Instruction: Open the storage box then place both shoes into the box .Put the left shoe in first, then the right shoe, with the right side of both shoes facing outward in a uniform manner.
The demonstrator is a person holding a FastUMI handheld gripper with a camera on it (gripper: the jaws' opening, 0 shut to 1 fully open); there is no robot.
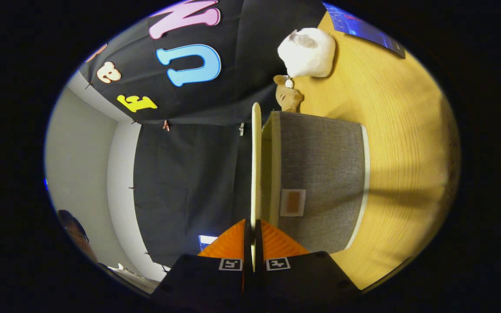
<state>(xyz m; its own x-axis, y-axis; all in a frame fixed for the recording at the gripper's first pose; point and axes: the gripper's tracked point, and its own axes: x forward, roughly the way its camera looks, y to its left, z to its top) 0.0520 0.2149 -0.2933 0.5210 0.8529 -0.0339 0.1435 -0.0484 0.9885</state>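
So the whole view is rolled on its side here. Biggest thing going is the wooden table (389,130), warm yellowish grain, and the storage box (322,182) sits on it right ahead of the fingers. The box is grey woven fabric with a pale trim band along its edges, plus a small pale label patch with an orange-tan square in the middle on the side facing us. Inside lining you can see looks cream/pale yellow.

The lid (256,174) is a thin cream panel seen edge-on, lifted away from the box body so there's a gap showing the interior rim. The gripper (254,230) has its two fingers pressed nearly together on the lid's edge, one on each face, so it's pinching the lid.

Beyond the box, further along the table: a white crumpled lump (308,52), could be cloth or a bag, honestly can't tell. Just beside the box's far end is a small tan plush toy (288,96), partly hidden by the box. A dark screen-like panel (363,28) lies at the far end of the table, cut off.

Can't see down into the box from this angle. Near the fingers, off to the side, a person (74,232) shows in part, blurred and cut off.
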